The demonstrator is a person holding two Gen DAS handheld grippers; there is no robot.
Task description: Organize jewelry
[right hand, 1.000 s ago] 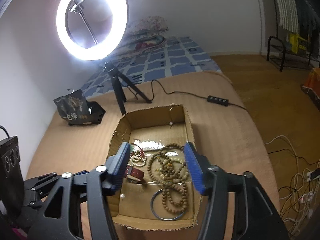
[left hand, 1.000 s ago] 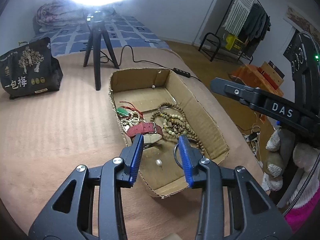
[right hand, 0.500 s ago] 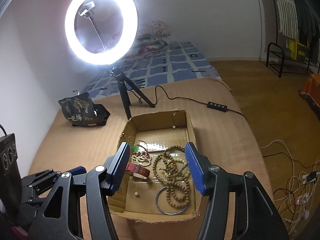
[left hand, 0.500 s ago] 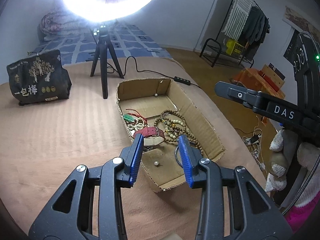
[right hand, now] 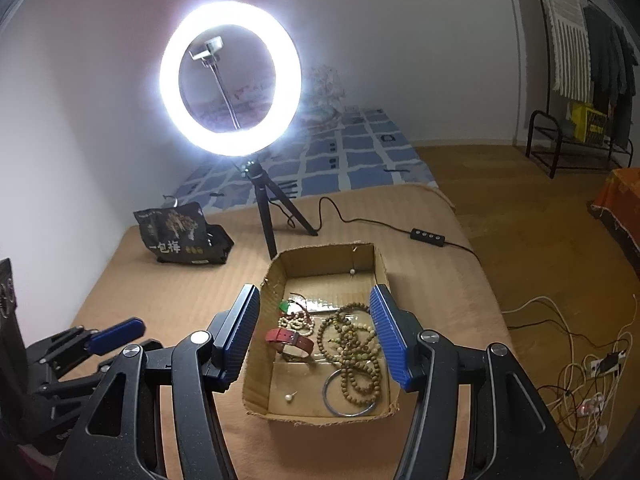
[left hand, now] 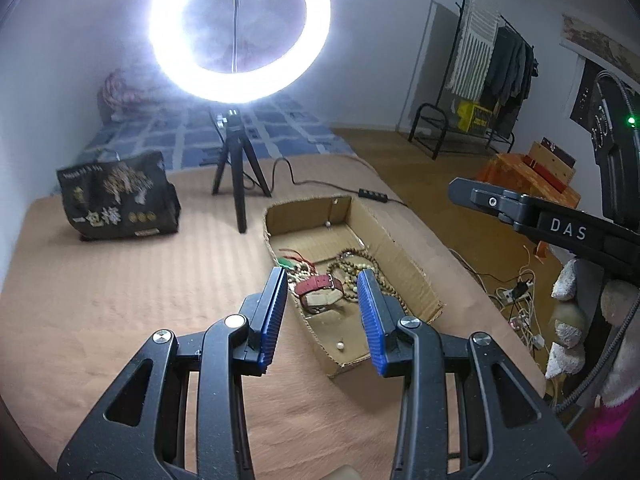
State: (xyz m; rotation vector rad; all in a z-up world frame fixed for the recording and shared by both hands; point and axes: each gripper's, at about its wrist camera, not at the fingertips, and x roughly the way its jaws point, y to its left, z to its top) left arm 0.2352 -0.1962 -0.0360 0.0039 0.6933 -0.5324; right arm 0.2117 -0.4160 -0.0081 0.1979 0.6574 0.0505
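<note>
A shallow cardboard box [right hand: 382,268] lies on the tan bed cover and also shows in the left wrist view [left hand: 404,252]. In it lie a red-strapped watch [right hand: 290,340], wooden bead strings [right hand: 354,348], a pale bead bracelet with a green pendant [right hand: 294,318], a metal bangle [right hand: 348,410] and loose pearls [right hand: 288,398]. The watch [left hand: 320,292] shows between my left fingers. My left gripper [left hand: 322,316] is open and empty, back from the box. My right gripper [right hand: 316,334] is open and empty, above the box's near end.
A lit ring light on a black tripod [right hand: 266,204] stands behind the box, its cable and switch [right hand: 428,237] trailing right. A black snack bag [right hand: 178,236] sits at the back left. The bed edge drops to a wood floor with loose cables [right hand: 592,364] at right.
Both grippers have pulled back and up from the box, so the box looks smaller and the ring light fully shows. Both stay open. The jewelry has not moved.
</note>
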